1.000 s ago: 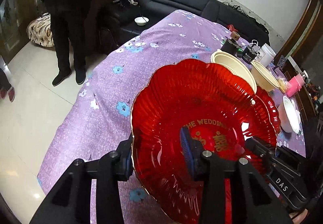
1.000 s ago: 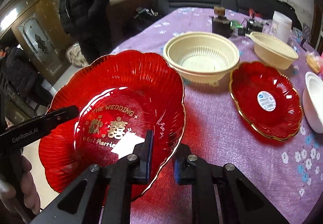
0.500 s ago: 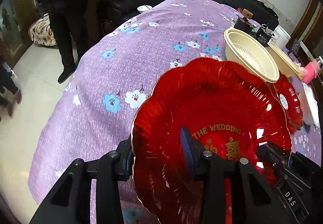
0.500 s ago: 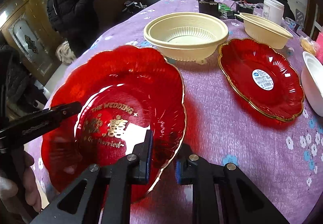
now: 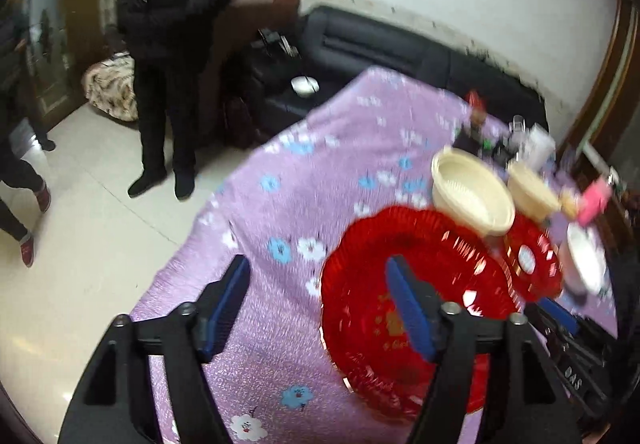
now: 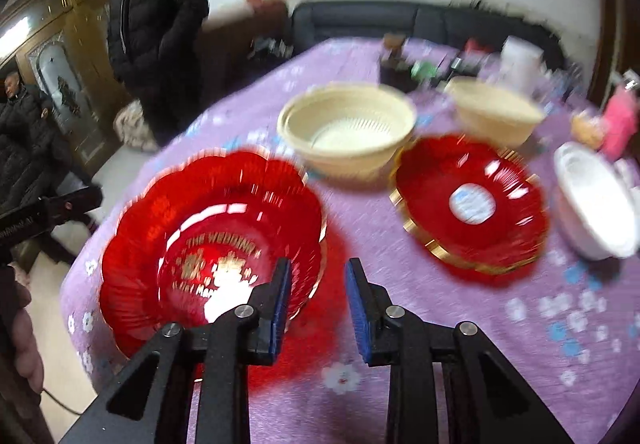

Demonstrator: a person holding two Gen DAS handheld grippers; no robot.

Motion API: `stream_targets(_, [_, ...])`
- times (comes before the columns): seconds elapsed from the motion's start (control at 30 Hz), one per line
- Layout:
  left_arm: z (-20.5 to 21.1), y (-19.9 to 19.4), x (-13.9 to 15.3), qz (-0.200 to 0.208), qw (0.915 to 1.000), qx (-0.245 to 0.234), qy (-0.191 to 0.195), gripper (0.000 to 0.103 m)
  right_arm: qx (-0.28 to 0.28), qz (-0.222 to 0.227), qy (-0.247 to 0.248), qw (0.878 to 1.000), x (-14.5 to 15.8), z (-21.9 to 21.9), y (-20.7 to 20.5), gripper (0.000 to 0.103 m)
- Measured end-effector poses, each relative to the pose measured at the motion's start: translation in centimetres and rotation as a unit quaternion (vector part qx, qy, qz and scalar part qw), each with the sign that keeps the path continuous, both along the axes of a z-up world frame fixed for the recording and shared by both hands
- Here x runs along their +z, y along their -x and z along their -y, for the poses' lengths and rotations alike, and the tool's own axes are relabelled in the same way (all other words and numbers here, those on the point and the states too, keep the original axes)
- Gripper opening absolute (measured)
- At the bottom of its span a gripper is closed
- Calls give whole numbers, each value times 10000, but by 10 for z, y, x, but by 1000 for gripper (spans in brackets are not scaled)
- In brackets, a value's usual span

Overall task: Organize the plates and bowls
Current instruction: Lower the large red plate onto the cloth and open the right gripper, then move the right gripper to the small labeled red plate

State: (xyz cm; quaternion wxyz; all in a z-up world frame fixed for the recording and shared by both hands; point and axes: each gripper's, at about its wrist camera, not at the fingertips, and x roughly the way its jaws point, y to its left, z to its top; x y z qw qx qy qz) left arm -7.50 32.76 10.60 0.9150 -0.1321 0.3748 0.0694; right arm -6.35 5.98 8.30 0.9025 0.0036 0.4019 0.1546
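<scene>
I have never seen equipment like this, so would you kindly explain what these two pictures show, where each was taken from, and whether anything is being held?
No robot here: a person carries a two-finger gripper in each hand, with a fisheye camera looking along the fingers. One picture is from the left gripper, the other from the right gripper. Both have just been opening and hold nothing; each has let go of the big red plate, which lies on the purple flowered tablecloth. Beyond it are a cream strainer bowl, a second cream bowl, a smaller red plate and a white bowl. A bystander in black stands beside the table.
</scene>
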Motion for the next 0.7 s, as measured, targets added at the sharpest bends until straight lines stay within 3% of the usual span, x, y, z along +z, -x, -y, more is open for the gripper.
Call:
stream_targets(0.1, [8, 9, 9, 265, 9994, 146, 138, 76, -214, 528, 58, 9984, 9, 8, 11, 65])
stream_targets(0.2, [21, 16, 14, 338, 9991, 217, 145, 76, -411, 599, 200, 9972, 6, 21, 15, 65])
stream_targets(0.33, [43, 29, 27, 592, 9972, 343, -312, 76, -418, 520, 170, 9976, 3, 41, 22, 65])
stream_targets(0.4, [54, 35, 35, 701, 9956, 417, -453, 83, -446, 619, 239, 9968, 3, 52, 28, 65])
stream_targets(0.47, [62, 39, 40, 695, 9957, 434, -437, 96, -476, 662, 308, 9962, 2, 62, 32, 65])
stream_targets(0.6, [78, 42, 46, 585, 9973, 251, -355, 96, -505, 635, 234, 9964, 3, 83, 35, 65])
stream_targets(0.7, [89, 50, 54, 759, 9953, 330, -497, 97, -520, 653, 151, 9964, 4, 92, 37, 65])
